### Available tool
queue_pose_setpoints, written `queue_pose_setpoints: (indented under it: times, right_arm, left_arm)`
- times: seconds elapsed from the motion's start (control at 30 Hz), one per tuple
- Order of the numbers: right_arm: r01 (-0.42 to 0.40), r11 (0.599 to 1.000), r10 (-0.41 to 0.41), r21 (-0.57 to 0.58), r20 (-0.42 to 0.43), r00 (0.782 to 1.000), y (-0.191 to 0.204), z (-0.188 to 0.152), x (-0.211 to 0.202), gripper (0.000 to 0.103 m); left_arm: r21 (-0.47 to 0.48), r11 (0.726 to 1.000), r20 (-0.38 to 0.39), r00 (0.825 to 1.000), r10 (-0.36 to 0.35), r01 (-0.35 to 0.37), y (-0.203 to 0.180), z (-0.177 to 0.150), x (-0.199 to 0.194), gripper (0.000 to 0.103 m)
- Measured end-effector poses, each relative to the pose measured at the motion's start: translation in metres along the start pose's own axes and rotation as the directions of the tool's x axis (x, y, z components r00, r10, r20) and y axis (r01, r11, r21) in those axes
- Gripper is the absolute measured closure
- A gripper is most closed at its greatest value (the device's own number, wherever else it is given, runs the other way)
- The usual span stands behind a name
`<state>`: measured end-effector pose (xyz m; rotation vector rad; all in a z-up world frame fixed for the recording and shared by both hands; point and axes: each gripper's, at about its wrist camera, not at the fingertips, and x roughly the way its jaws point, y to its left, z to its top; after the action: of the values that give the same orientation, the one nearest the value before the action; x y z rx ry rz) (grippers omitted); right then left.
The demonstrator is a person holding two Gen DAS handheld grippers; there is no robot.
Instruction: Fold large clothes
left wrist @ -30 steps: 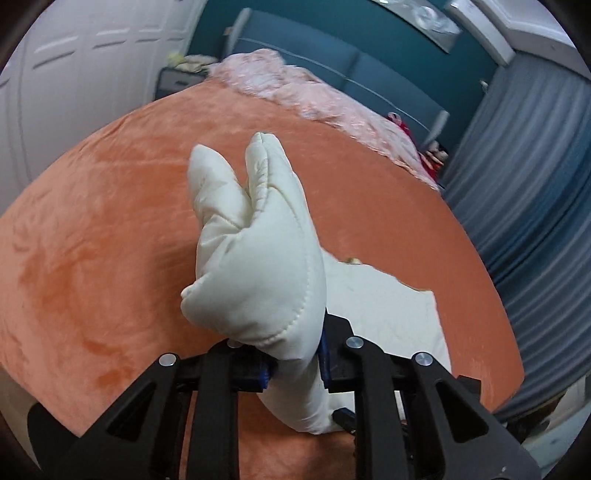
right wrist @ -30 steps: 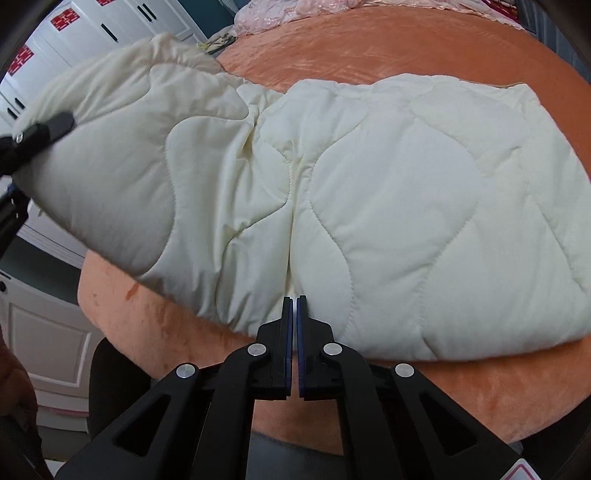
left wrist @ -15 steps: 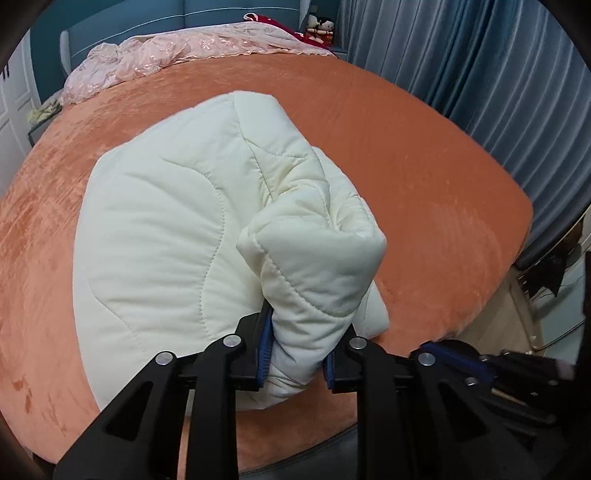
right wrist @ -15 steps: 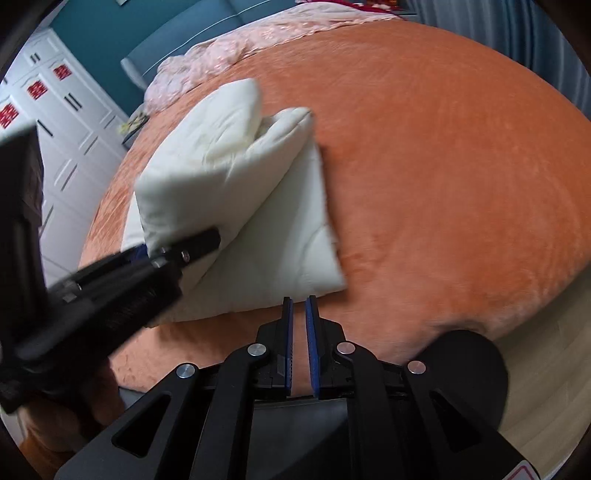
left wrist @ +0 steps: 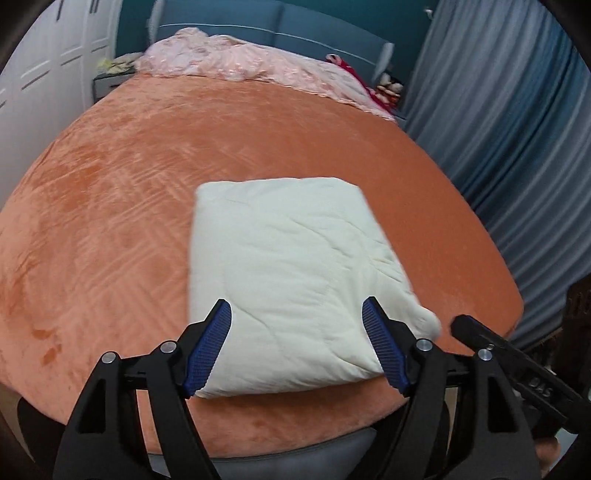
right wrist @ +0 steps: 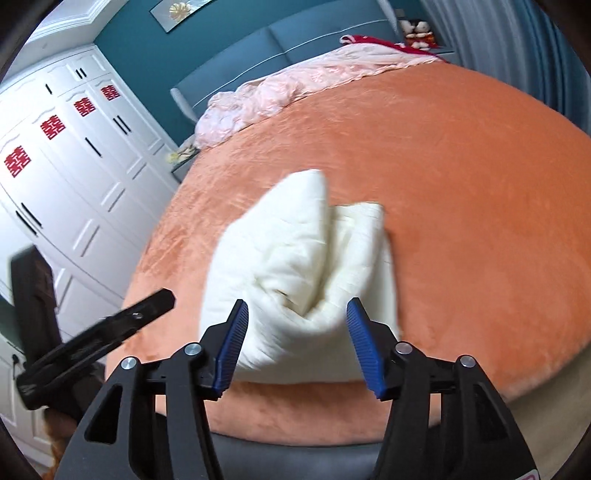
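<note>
Both tongs, left and right, have just sprung wide and released; the cream quilted garment lies folded on the bed's near edge, only tidying left.

From my feed I see a wide bed under an orange plush cover, with a crumpled pink blanket heaped against a padded blue headboard. The wall behind is teal. White wardrobe doors with red paper emblems stand on one side, grey-blue curtains on the other.
</note>
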<state>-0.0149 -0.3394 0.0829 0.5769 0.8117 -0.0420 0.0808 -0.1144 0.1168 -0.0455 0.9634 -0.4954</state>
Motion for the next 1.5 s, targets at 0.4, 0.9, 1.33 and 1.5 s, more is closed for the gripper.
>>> queue_pose_setpoints:
  times: [0.4, 0.9, 1.33, 1.5]
  right_arm:
    - [0.115, 0.993, -0.114, 0.012, -0.1, 0.988, -0.004, 0.006, 0.041, 0.085]
    - [0.281, 0.96, -0.276, -0.016, -0.235, 0.932, -0.051, -0.042, 0.074, 0.083]
    - [0.272, 0.962, -0.262, -0.013, -0.31, 0.914, -0.066, -0.033, 0.11, 0.078]
    - [0.298, 0.952, -0.305, -0.071, -0.3, 0.904, -0.063, -0.03, 0.113, 0.077]
  left_arm:
    - [-0.029, 0.998, -0.082, 0.995, 0.056, -0.059, 0.023, 0.01, 0.033, 0.032]
    - [0.139, 0.983, -0.19, 0.971, 0.148, -0.123, -0.025, -0.025, 0.102, 0.03]
    - [0.215, 0.954, -0.174, 0.953, 0.248, -0.209, -0.034, -0.037, 0.14, 0.015]
    - [0.231, 0.945, -0.157, 0.949, 0.272, -0.232, -0.038, -0.038, 0.147, 0.014]
